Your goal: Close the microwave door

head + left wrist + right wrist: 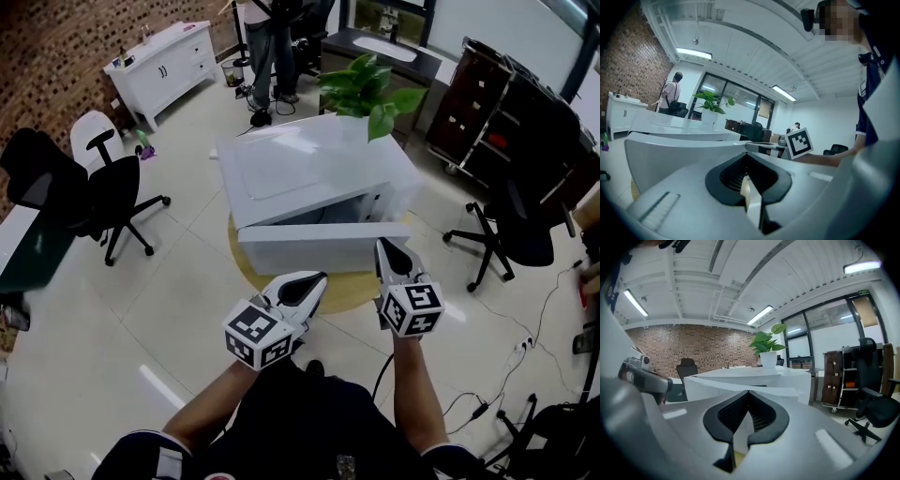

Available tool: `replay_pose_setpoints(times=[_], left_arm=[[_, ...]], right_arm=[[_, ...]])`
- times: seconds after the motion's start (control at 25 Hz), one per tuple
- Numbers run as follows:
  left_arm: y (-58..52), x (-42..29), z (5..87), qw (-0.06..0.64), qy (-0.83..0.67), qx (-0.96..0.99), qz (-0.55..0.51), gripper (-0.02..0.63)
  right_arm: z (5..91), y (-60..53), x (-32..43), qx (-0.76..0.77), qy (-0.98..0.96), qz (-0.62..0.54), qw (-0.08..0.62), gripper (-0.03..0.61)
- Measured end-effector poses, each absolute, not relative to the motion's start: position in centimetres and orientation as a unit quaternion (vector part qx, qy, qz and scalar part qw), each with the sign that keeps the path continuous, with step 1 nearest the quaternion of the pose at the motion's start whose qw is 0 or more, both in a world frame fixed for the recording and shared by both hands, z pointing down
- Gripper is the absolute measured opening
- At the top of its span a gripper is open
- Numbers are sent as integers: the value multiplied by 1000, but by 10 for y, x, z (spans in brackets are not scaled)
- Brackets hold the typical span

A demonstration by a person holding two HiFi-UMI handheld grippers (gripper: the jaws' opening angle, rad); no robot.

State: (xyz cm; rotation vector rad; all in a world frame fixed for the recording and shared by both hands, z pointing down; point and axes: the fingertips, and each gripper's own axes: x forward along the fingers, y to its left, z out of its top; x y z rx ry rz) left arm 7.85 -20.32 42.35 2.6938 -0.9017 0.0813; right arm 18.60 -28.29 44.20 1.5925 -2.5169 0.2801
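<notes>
The white microwave point(309, 169) stands on a low round wooden table point(342, 291). Its door point(309, 251) is open, a white panel folded out toward me with a dark gap above it. My right gripper point(389, 251) is shut and empty, its tips at the door's right front edge; I cannot tell if they touch. Shut and empty too, my left gripper point(314, 286) sits lower, just in front of the door. The microwave point(679, 140) fills the left of the left gripper view beyond that gripper point(746, 153). It shows as the microwave point(754, 378) ahead of the right gripper point(748, 392).
A potted plant point(367, 89) stands behind the microwave. Black office chairs are at the left point(103, 192) and right point(520, 225). A dark rack point(487, 103), a white cabinet point(164, 61) and a standing person point(267, 47) are farther back. Cables point(506, 366) lie on the floor at the right.
</notes>
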Motion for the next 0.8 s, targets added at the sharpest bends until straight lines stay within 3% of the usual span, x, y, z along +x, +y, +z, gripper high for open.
replay_pose_setpoints(times=[0.8], left_arm=[[-236, 56, 432, 162, -340, 926, 36, 5]], right_arm=[[449, -355, 182, 530, -838, 79, 102, 2]])
